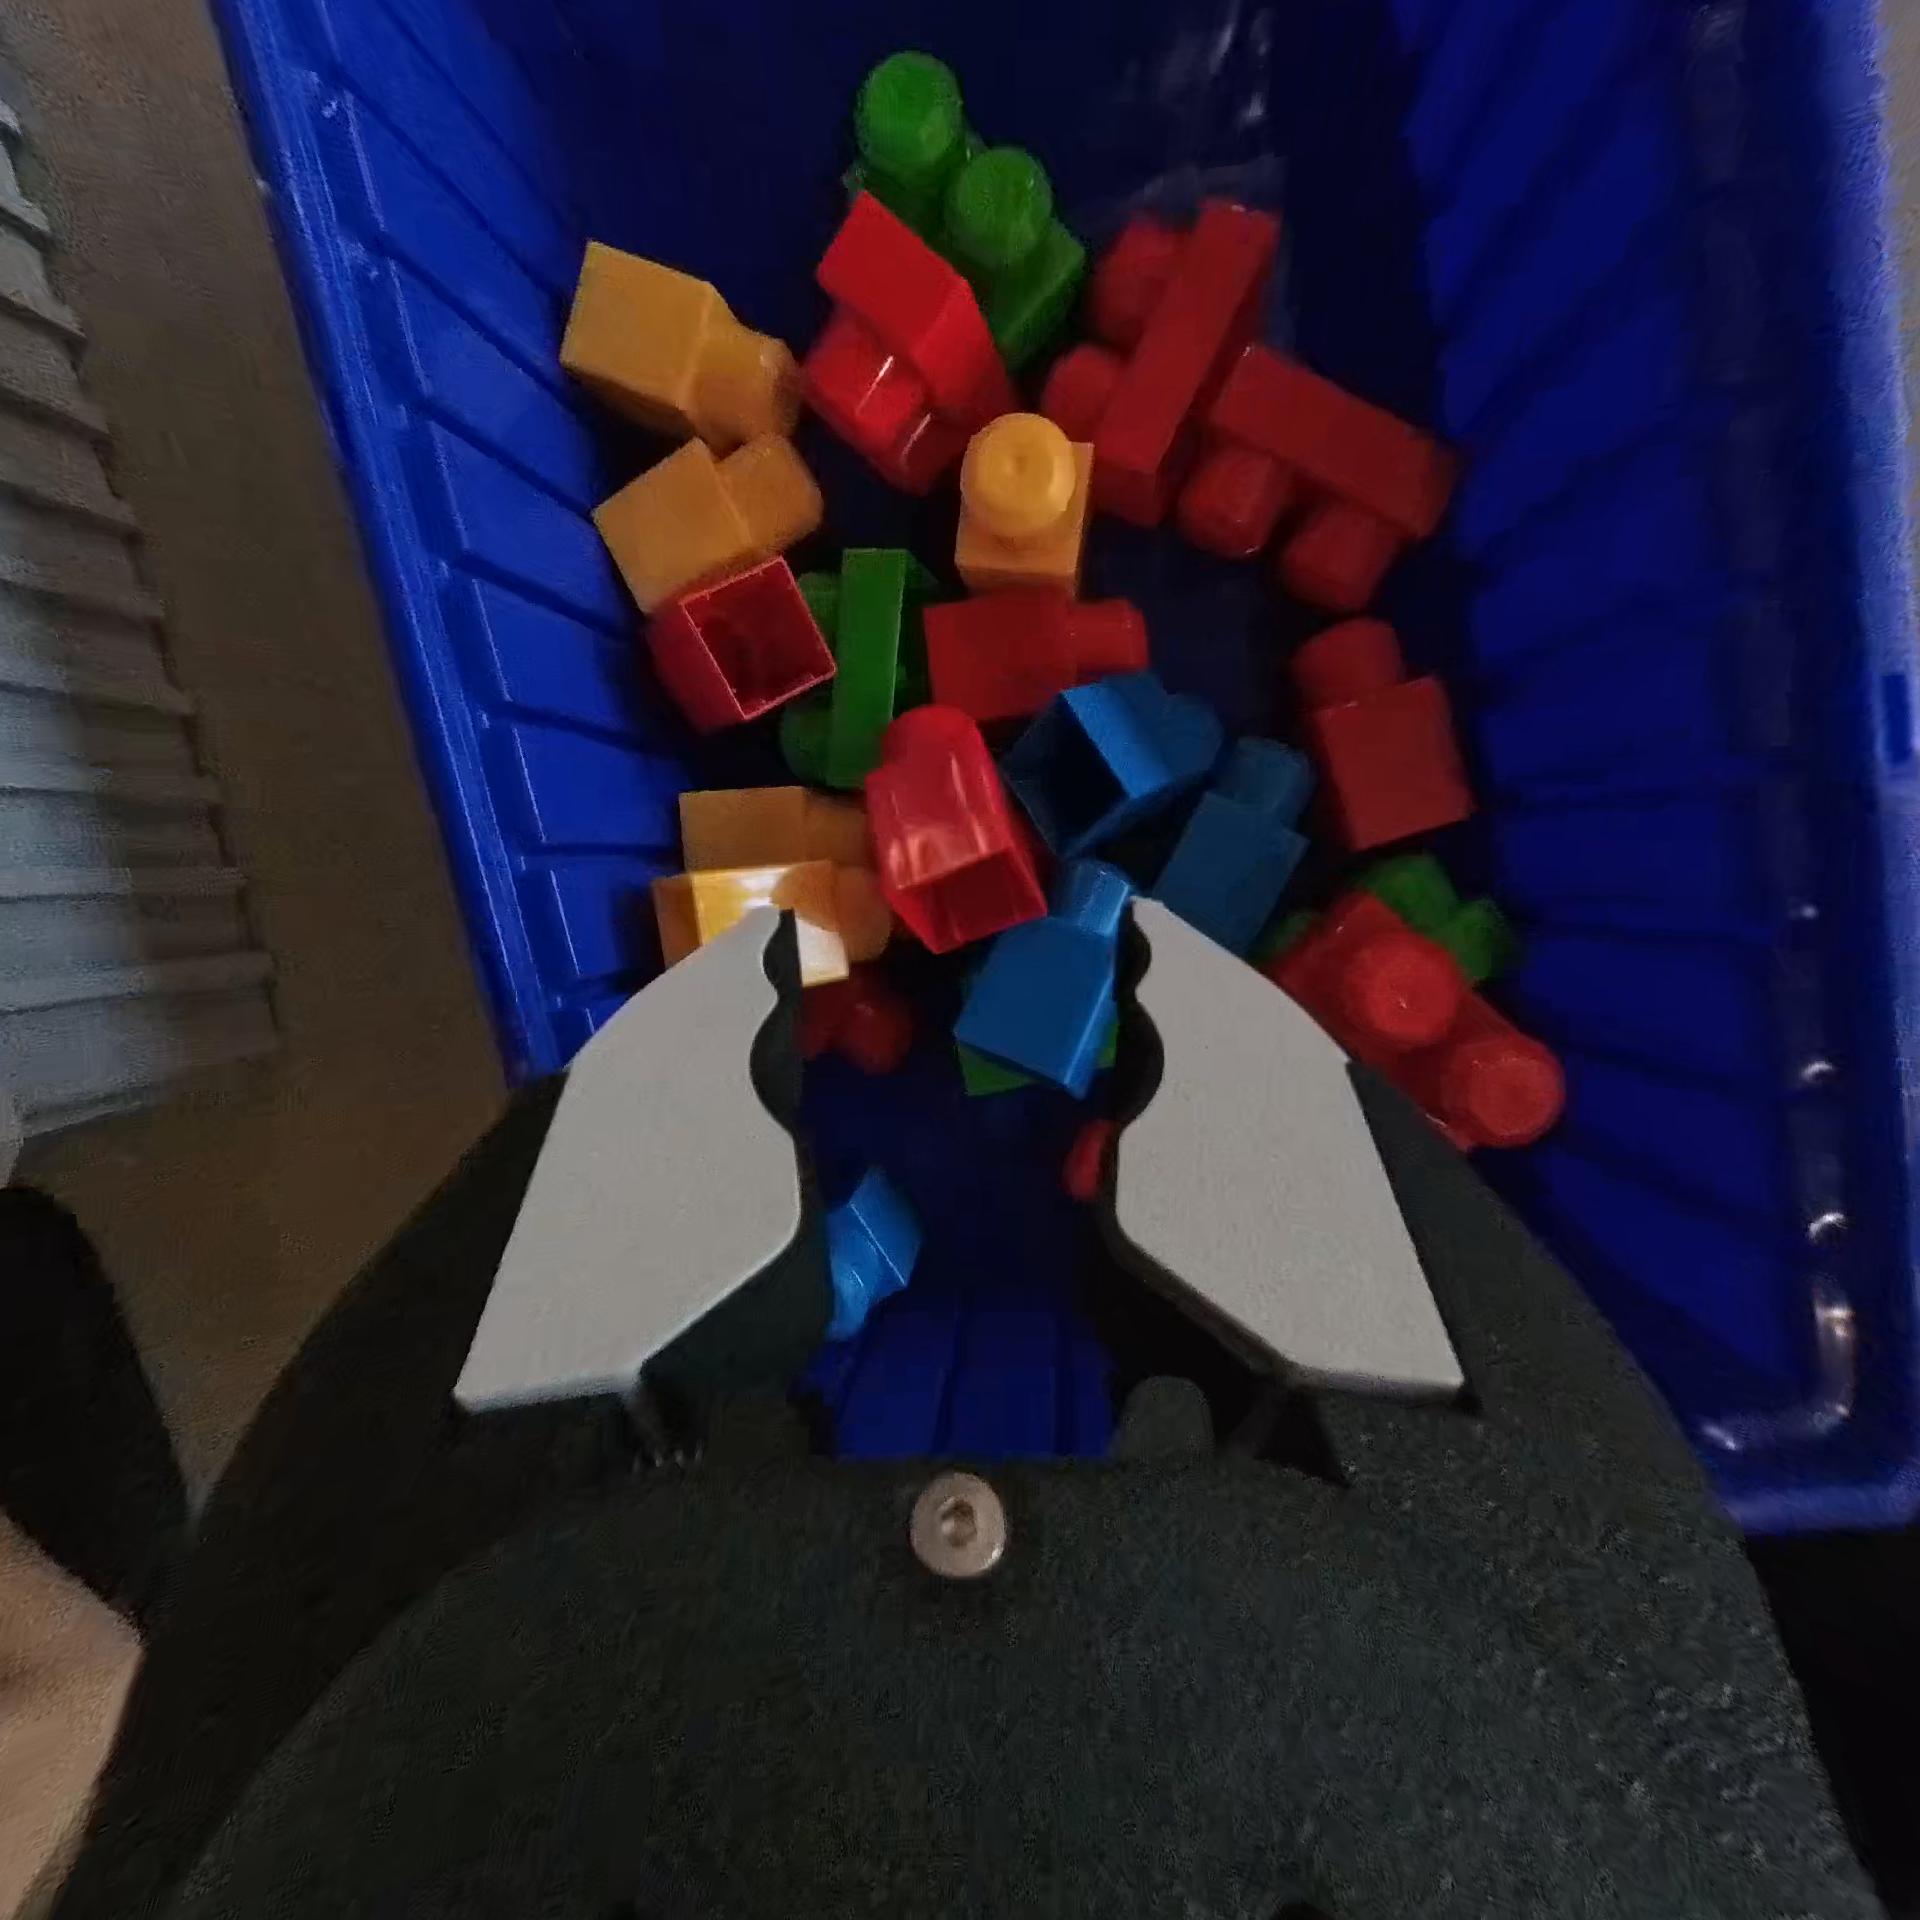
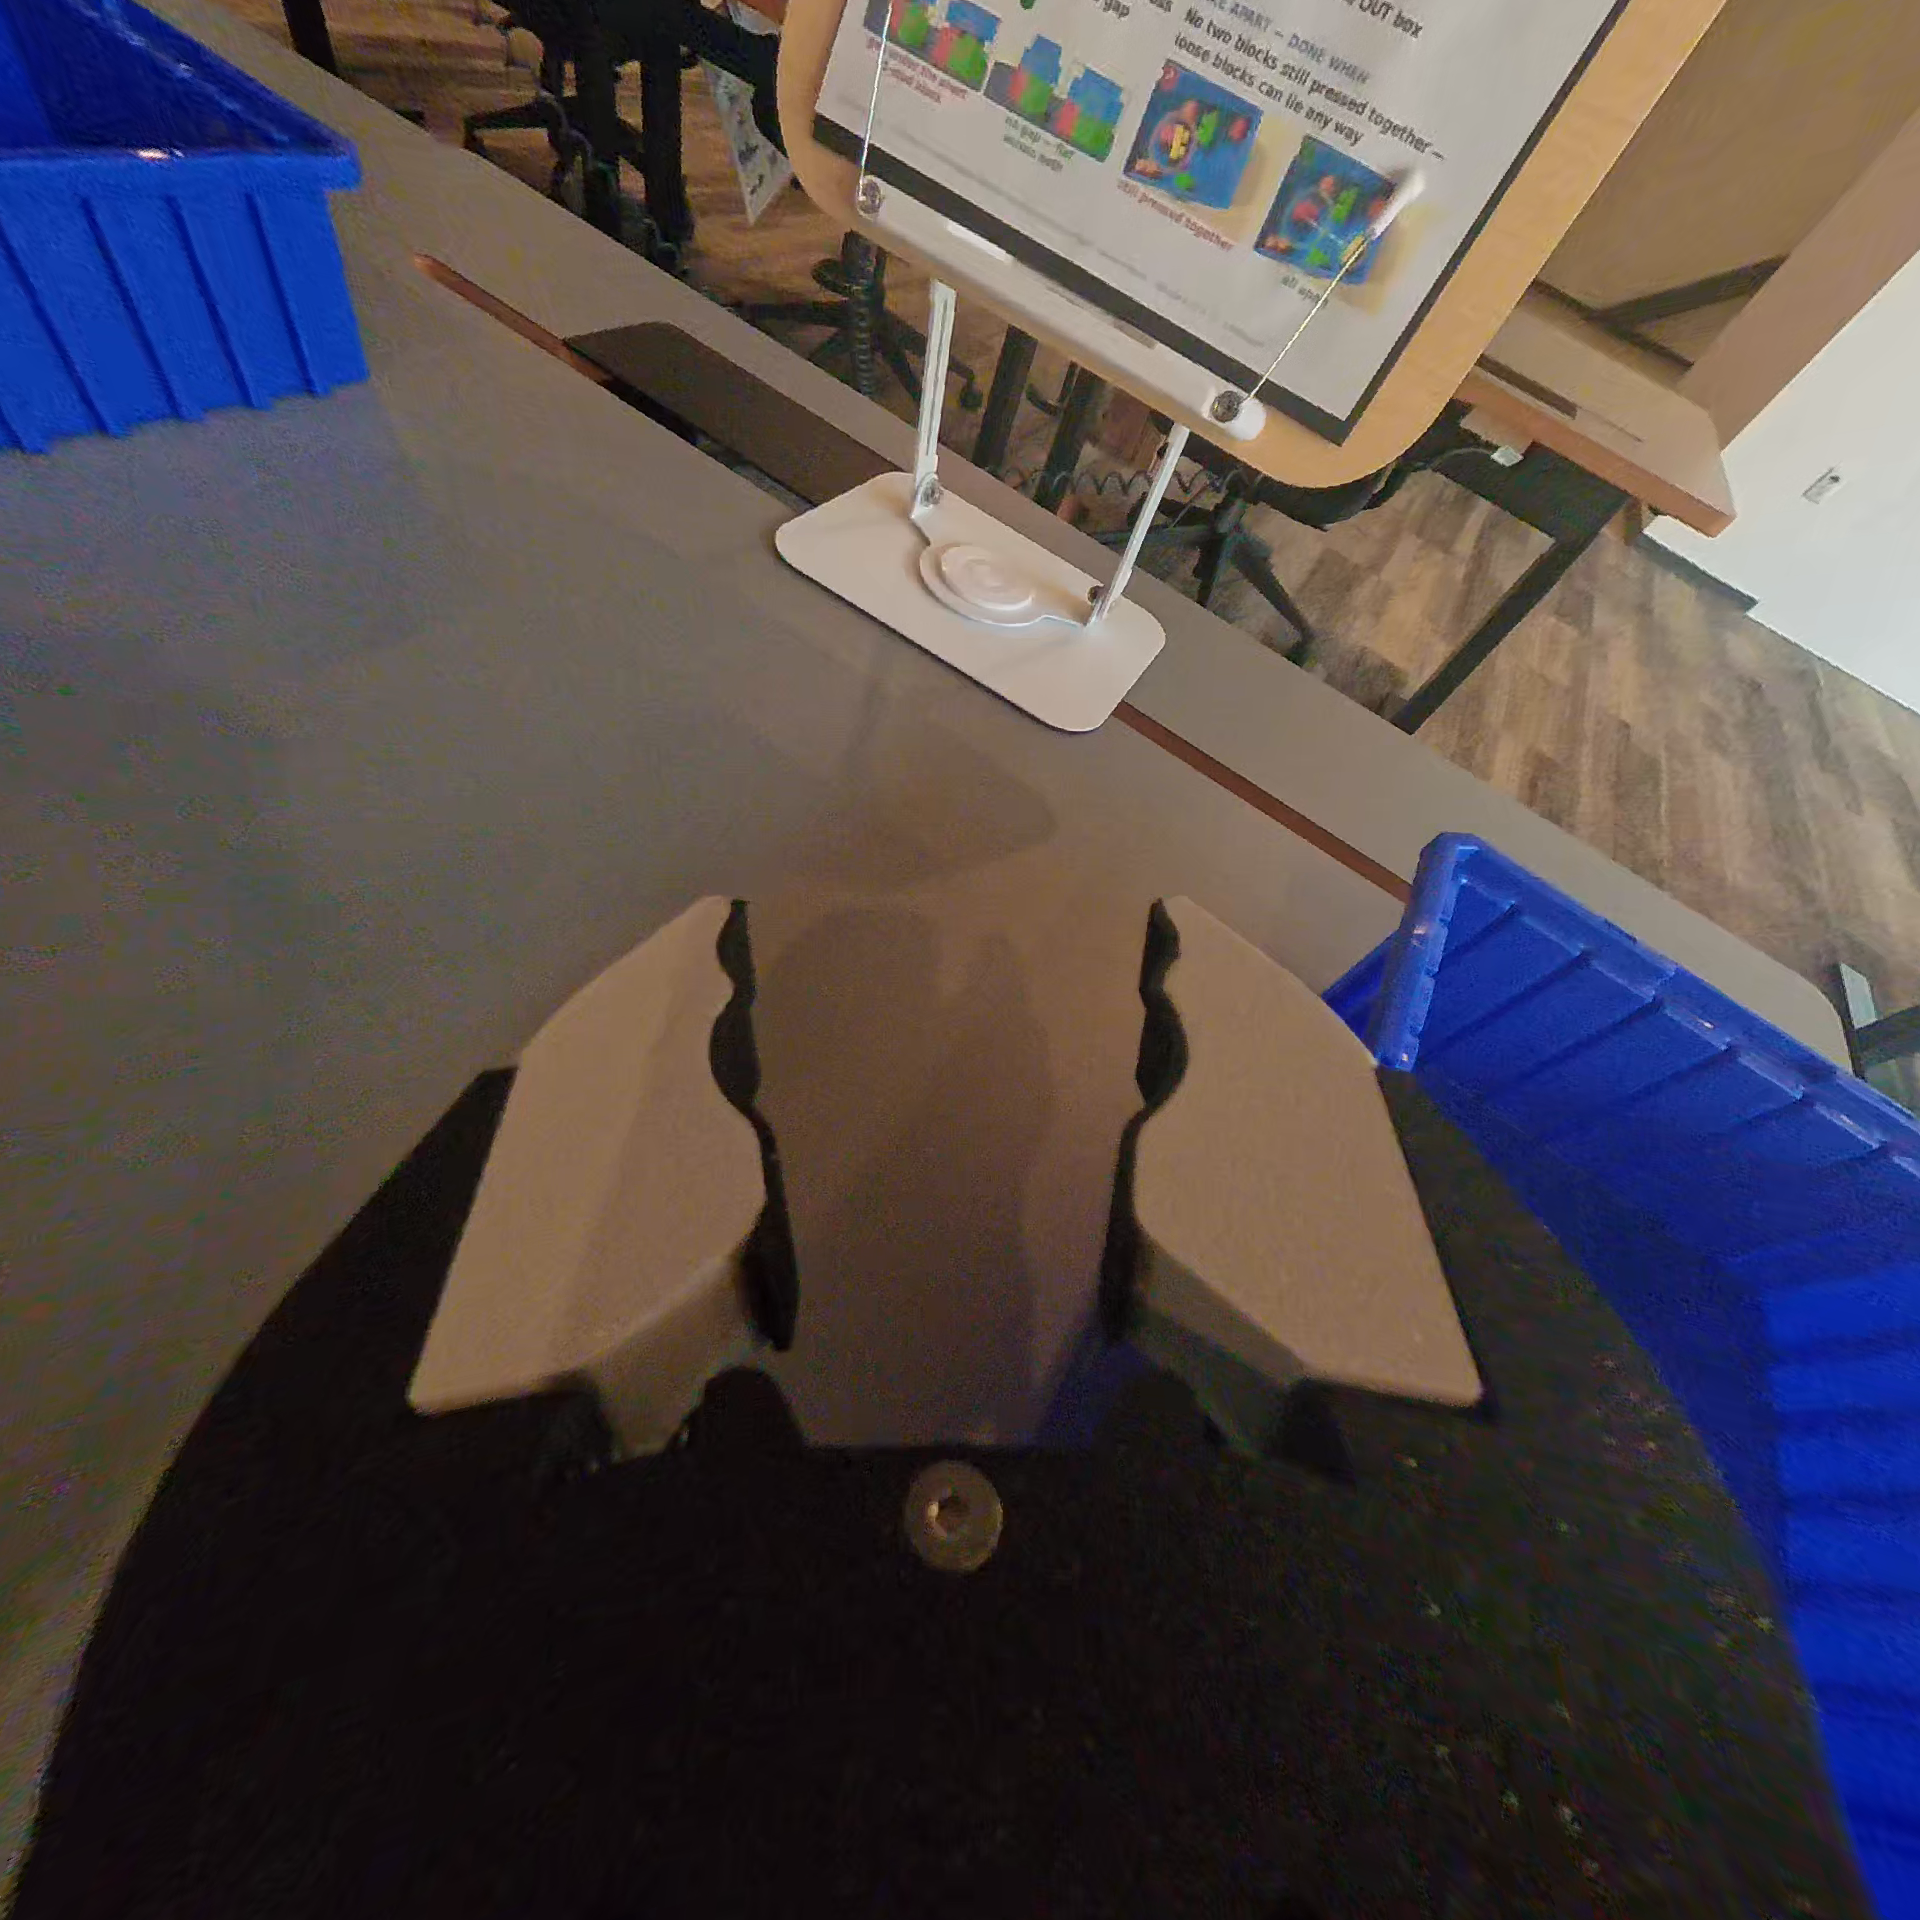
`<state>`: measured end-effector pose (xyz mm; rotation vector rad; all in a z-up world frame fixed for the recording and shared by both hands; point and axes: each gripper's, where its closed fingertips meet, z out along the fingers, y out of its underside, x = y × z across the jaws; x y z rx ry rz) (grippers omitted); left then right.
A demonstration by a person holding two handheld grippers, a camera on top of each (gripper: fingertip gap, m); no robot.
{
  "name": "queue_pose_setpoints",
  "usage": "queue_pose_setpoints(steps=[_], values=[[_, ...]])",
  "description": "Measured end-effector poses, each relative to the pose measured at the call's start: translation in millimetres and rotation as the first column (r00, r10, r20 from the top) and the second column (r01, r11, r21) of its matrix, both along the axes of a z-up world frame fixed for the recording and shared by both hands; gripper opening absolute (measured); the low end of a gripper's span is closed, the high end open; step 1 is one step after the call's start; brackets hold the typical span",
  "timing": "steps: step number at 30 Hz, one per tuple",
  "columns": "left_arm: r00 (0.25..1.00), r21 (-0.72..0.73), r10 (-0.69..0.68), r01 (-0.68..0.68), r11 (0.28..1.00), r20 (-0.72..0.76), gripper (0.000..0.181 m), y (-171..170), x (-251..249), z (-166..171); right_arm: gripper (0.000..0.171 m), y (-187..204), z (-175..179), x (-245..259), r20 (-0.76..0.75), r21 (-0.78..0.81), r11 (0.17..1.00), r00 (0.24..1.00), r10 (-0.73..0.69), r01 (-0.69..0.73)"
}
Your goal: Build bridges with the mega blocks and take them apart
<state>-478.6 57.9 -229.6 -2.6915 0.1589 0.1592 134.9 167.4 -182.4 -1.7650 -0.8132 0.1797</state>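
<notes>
In the left wrist view a blue bin [image 1: 468,540] holds a loose heap of several red, yellow, green and blue mega blocks. My left gripper [image 1: 961,925] is open above the near part of the heap. A blue block [image 1: 1039,987] and a red block [image 1: 956,842] lie between and just past its fingertips, not gripped. In the right wrist view my right gripper [image 2: 945,914] is open and empty above the bare grey table [image 2: 416,779].
A second blue bin [image 2: 1662,1122] stands right of my right gripper and another blue bin [image 2: 177,270] at the far left. A white stand [image 2: 977,592] holding an instruction board [image 2: 1195,156] sits at the table's far edge. Chairs and other tables stand beyond. The tips of one gripper are about 65 cm away from the tips of the other.
</notes>
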Motion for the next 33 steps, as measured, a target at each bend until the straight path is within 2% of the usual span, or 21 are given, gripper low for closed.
queue_pose_setpoints(steps=[10,18,22,26,33], values=[[0.993,-0.101,0.084,-0.076,0.992,0.078,0.060,11,-14,-40,0.069,2,9,16,-0.026,0.030,0.999,0.999,-0.025,0.026],[0.992,-0.146,0.080,-0.066,0.987,0.094,0.056,8,-13,-57,0.068,2,9,15,-0.016,0.040,0.999,1.000,-0.015,0.016],[0.991,-0.141,0.071,-0.055,0.988,0.111,0.039,8,-12,-58,0.068,1,9,13,-0.009,0.043,0.999,1.000,-0.012,0.012],[0.990,-0.133,0.065,-0.048,0.990,0.128,0.038,6,-12,-55,0.068,0,8,12,0.002,0.044,0.999,1.000,-0.010,0.010],[0.987,0.009,0.020,-0.022,1.000,0.158,0.037,9,-5,-26,0.066,-3,6,5,0.000,0.036,0.999,1.000,0.021,-0.021]])
